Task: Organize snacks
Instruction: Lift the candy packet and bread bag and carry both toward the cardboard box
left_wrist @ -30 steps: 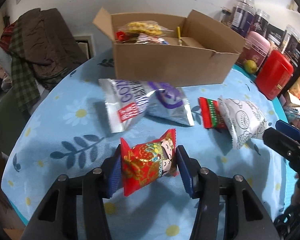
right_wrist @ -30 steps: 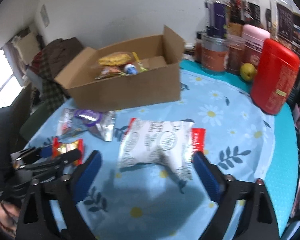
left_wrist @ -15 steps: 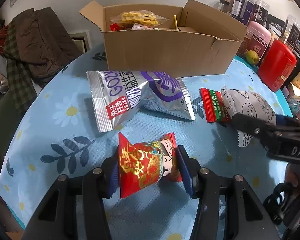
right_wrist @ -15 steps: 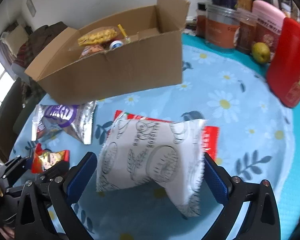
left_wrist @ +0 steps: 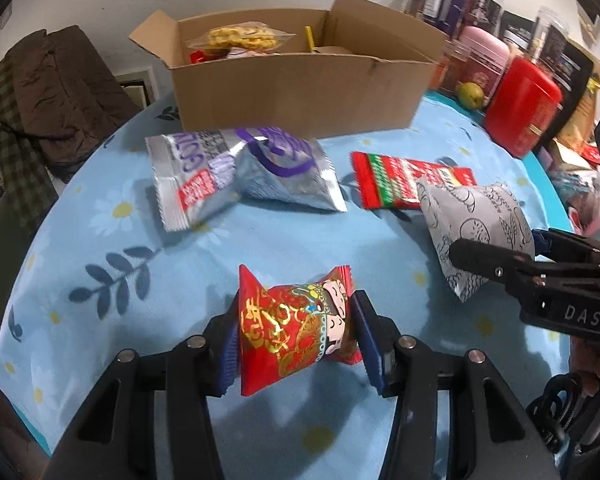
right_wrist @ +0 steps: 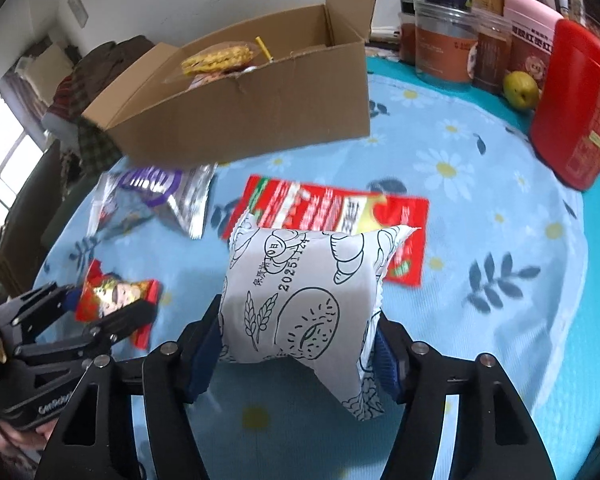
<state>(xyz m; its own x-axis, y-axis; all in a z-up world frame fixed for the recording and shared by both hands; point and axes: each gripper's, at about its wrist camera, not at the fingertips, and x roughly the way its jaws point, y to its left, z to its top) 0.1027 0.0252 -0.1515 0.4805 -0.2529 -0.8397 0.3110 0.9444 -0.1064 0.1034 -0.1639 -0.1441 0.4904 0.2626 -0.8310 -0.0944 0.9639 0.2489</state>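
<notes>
Our left gripper [left_wrist: 296, 340] pinches the red pack [left_wrist: 296, 328] near us. Our right gripper [right_wrist: 298, 348] has just been closing on the white pack [right_wrist: 300, 300], which looks light and puffy, so we squeeze its middle gently. The box [left_wrist: 296, 92] waits far.

Red-gold packet [left_wrist: 296, 328]; white pouch [right_wrist: 300, 300], black line drawings; light-blue cloth [right_wrist: 480, 208], daisies, navy leaves.

A red canister [right_wrist: 576, 108], a green fruit [right_wrist: 521, 89] and jars [right_wrist: 444, 46] stand upper right; dark clothes [left_wrist: 56, 92] pile upper left.
</notes>
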